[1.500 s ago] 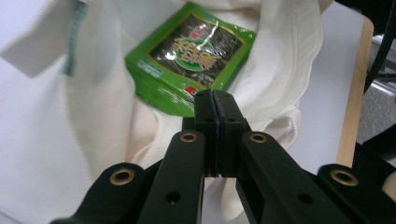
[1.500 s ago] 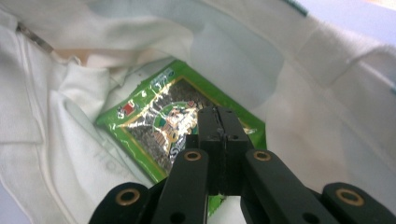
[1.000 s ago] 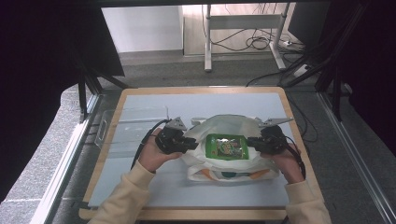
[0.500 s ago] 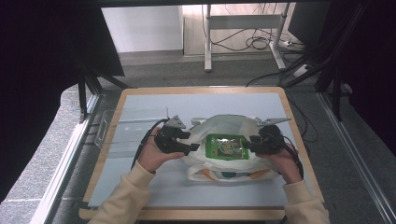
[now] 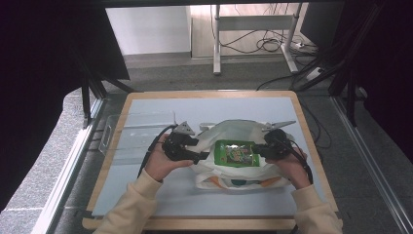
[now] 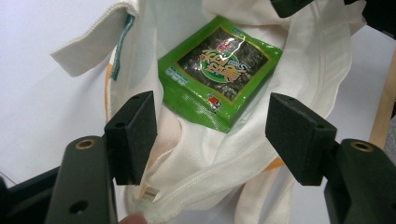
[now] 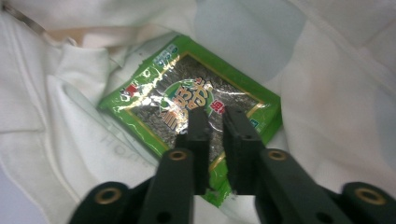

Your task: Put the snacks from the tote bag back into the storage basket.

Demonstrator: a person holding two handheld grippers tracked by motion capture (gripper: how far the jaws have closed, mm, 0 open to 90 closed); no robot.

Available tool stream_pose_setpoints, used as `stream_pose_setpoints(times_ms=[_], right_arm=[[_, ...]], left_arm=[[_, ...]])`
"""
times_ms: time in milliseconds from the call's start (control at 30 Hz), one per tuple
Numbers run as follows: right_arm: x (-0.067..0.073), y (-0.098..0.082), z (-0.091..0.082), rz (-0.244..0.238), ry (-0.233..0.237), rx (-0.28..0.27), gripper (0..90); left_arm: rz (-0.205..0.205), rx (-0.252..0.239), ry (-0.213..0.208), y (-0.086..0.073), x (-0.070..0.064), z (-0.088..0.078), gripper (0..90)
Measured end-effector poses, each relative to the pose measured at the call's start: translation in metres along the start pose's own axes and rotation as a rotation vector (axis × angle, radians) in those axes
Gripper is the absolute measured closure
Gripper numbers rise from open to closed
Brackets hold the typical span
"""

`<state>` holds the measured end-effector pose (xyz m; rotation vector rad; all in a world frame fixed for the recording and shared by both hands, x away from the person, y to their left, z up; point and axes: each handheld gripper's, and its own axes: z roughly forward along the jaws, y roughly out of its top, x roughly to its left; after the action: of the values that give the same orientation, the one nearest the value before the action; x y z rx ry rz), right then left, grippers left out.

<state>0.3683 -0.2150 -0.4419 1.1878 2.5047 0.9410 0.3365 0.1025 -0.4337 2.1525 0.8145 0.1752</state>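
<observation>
A white cloth tote bag [image 5: 234, 129] lies on the table with a green seaweed packet [image 5: 237, 153] in its mouth. My left gripper [image 5: 198, 150] is at the bag's left edge. Its jaws have just been opening and now stand wide apart [image 6: 217, 135], with bag cloth [image 6: 196, 177] and a corner of the packet [image 6: 217, 70] between the pads but not pressed. My right gripper [image 5: 261, 149] is at the packet's right side. Its jaws have just been closing and are nearly together [image 7: 217, 116] over the packet [image 7: 154, 107]. I cannot tell whether they pinch its film.
The bag rests on a pale blue mat [image 5: 160, 112] on a wooden-edged table. A clear plastic tray [image 5: 134, 131] sits at the mat's left side, next to my left hand. The bag's handles [image 5: 280, 124] spread toward the back.
Both hands stay beside the bag and the packet lies in the same place. The right gripper has edged slightly toward the packet.
</observation>
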Motion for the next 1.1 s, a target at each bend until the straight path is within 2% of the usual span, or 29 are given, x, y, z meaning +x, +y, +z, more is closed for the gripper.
stream_pose_setpoints(times_ms=[67,133,167,233,333,467,733,800,1100], right_arm=[[0.001,0.005,0.003,-0.01,-0.012,0.022,88.7],[0.002,0.007,0.005,-0.016,-0.019,0.036,89.0],[0.003,0.01,0.011,-0.032,-0.044,0.077,89.2],[0.004,0.011,0.019,-0.046,-0.062,0.12,89.2],[0.004,0.012,0.029,-0.058,-0.077,0.157,89.2],[0.006,0.011,0.037,-0.062,-0.076,0.18,89.2],[0.006,0.009,0.045,-0.072,-0.104,0.232,89.3],[0.004,0.008,0.049,-0.07,-0.119,0.256,89.3],[0.002,0.007,0.053,-0.063,-0.135,0.287,89.3]], left_arm=[[-0.001,0.0,0.0,0.0,-0.001,0.0,32.9],[-0.001,0.005,0.0,-0.001,-0.002,0.0,32.6],[0.001,0.008,0.002,-0.001,-0.003,0.001,32.6],[-0.001,0.009,0.004,-0.001,-0.003,0.001,32.5],[-0.001,0.012,0.001,-0.001,-0.004,0.003,32.4],[-0.006,0.017,-0.001,-0.001,-0.003,0.005,32.2],[-0.005,0.021,-0.002,-0.001,-0.004,0.008,32.1],[0.006,0.025,-0.002,-0.001,-0.005,0.008,32.1],[0.019,0.029,-0.005,-0.001,-0.008,0.008,31.9]])
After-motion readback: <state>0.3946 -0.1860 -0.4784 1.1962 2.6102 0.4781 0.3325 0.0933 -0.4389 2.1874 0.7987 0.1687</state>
